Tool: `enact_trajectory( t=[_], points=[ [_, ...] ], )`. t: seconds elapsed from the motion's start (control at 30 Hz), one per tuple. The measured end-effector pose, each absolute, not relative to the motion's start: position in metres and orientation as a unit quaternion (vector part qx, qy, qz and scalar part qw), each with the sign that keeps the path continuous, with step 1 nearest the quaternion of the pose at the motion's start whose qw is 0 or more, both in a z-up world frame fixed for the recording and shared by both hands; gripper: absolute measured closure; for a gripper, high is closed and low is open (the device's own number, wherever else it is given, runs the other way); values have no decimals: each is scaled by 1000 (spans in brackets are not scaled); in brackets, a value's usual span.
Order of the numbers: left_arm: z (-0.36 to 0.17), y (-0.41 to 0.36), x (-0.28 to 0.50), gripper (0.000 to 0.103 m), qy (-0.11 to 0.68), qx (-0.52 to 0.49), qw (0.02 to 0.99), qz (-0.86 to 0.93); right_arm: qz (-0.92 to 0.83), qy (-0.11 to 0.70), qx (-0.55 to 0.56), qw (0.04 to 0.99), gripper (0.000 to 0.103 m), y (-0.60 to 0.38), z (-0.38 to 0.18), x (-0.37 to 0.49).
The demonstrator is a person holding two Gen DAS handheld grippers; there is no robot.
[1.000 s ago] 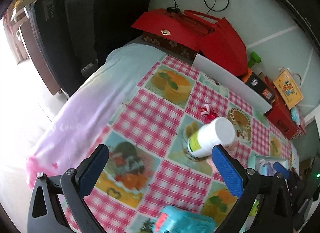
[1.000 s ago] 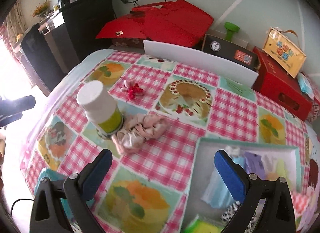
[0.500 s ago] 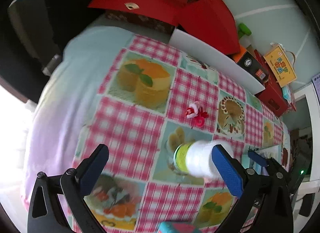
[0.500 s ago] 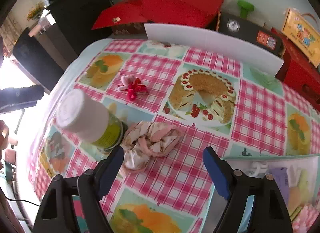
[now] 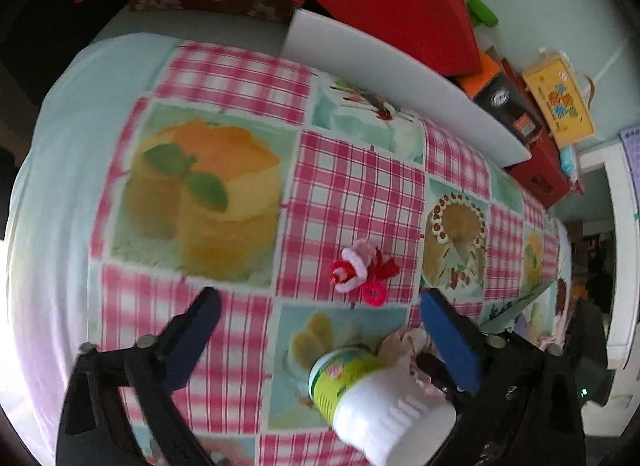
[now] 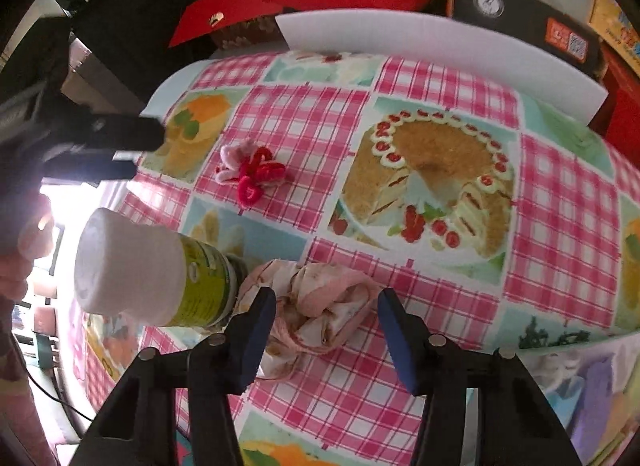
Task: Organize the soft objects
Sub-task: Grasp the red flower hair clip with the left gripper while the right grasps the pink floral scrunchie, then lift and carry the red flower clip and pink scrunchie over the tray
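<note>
Loosely crumpled, the pink-and-cream cloth (image 6: 320, 306) lies on the checked tablecloth (image 6: 560, 201), touching the base of a white-capped green-labelled bottle (image 6: 160, 270). The right gripper (image 6: 326, 328) straddles it; its jaws, just closing, are about half apart, pads beside the folds and not yet pinching. The left gripper (image 5: 320, 330) is wide, narrowing slightly, empty, above the bottle (image 5: 372, 394). Only the right view shows the whole cloth; the left view shows just an edge (image 5: 400, 344), with a red-and-pink hair tie (image 5: 362, 270) beyond.

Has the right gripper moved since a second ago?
Yes. The right gripper has come down toward the crumpled pink cloth by the bottle; its jaws have been closing and now straddle the cloth.
</note>
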State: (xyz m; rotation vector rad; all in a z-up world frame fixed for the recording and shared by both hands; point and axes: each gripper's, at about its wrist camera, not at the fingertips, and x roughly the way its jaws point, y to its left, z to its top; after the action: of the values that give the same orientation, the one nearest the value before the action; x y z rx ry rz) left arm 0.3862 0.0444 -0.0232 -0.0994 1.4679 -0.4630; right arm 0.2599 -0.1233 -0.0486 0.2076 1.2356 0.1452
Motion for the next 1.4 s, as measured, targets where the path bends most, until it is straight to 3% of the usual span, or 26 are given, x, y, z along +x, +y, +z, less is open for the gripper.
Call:
enact_trajectory(
  t=[0.13,0.23,0.27,0.33,0.4,0.6,0.97,1.4],
  points=[
    [-37,25,394,18,674,-13,705,-220,70,579,100,806,58,-123,-54,265],
    [-46,14,398,23,679,0,698,-226,74,578,105,806,59,-124,-54,267],
    [-49,11,398,27,681,5,696,-229,77,578,106,805,61,-124,-54,268],
    [-54,6,399,49,685,11,690,-232,83,577,111,805,64,-124,-54,269],
    [-57,3,399,51,684,21,690,-235,85,576,113,805,65,-126,-54,269],
    [-58,-11,400,73,680,17,685,-261,97,576,115,804,79,-124,-55,269],
    [-48,8,390,85,664,-4,703,-256,107,557,129,813,86,-128,-37,251],
    [2,57,361,87,624,-55,745,-230,103,520,128,838,86,-134,14,213]
  ],
)
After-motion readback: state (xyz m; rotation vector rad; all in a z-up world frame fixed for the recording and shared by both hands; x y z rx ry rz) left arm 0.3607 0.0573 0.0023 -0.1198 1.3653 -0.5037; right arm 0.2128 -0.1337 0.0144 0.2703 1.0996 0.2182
